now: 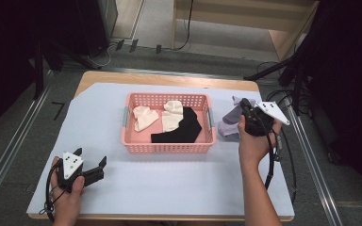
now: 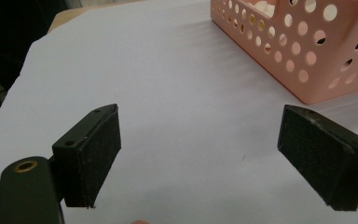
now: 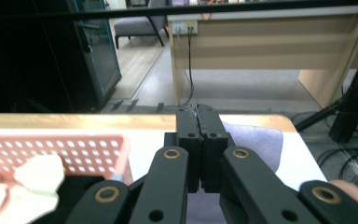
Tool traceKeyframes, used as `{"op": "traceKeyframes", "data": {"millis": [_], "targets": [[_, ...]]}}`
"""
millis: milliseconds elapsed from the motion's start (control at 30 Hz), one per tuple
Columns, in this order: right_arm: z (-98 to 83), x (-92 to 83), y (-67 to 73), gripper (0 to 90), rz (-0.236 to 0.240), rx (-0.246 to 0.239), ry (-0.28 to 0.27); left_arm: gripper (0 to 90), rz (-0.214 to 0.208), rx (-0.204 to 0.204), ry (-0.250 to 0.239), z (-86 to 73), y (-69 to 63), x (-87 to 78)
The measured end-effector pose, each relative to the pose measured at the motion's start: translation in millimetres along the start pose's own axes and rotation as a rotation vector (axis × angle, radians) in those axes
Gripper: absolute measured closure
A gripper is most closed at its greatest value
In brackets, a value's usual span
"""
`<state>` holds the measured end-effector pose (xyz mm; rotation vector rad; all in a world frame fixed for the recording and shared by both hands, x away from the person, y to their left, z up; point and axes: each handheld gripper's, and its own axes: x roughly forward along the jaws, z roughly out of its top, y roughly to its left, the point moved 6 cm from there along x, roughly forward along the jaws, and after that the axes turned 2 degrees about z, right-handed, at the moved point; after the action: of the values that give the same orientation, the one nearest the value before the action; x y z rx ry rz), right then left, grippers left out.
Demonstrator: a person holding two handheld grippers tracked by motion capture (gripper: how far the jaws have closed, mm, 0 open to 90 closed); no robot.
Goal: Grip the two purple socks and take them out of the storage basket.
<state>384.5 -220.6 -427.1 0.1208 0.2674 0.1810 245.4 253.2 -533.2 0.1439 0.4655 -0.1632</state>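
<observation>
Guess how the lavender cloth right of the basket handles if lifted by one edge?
Likely floppy: the lavender cloth lies crumpled in soft folds. Probably light, so it may drag on the table cover rather than slide cleanly. Not fragile.

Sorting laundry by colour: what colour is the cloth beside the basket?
Pale purple cloth, clearest in the high view.

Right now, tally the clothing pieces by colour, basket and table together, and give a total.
Cream: 2, in the pink basket (cream piece, second cream piece)
Black: 1, in the basket (black piece)
Lavender: 1, on the table by the right gripper (lavender piece)
Total: 4
</observation>
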Motion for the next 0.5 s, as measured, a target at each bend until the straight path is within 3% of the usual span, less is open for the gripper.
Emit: {"op": "traceKeyframes", "data": {"millis": [100,200,233,267,300,367,500], "targets": [[-12.1,-1.0,-6.5,88.4,-0.004,0.017,0.016,14.1,0.000,0.001,-0.001,0.0,0.1,0.0],[-15.3,-3.5,-9.3,81.5,0.000,0.027,0.012,14.1,0.001,0.001,-0.002,0.0,0.1,0.1],[-16.6,-6.8,-10.9,70.2,0.010,0.050,0.004,14.1,0.001,0.001,-0.002,0.0,0.1,0.1],[-16.9,-8.7,-11.6,65.1,0.013,0.058,-0.003,14.1,0.001,0.001,-0.002,0.0,0.1,0.1],[-16.9,-8.7,-11.6,65.1,0.013,0.058,-0.003,14.1,0.001,0.001,-0.002,0.0,0.1,0.1],[-18.6,-13.7,-13.5,51.9,0.011,0.052,-0.011,14.1,0.002,0.001,-0.002,0.0,0.1,0.1],[-25.6,-21.2,-15.5,41.7,0.028,0.058,-0.005,14.1,0.003,0.003,-0.002,0.0,-0.2,-0.2]]}}
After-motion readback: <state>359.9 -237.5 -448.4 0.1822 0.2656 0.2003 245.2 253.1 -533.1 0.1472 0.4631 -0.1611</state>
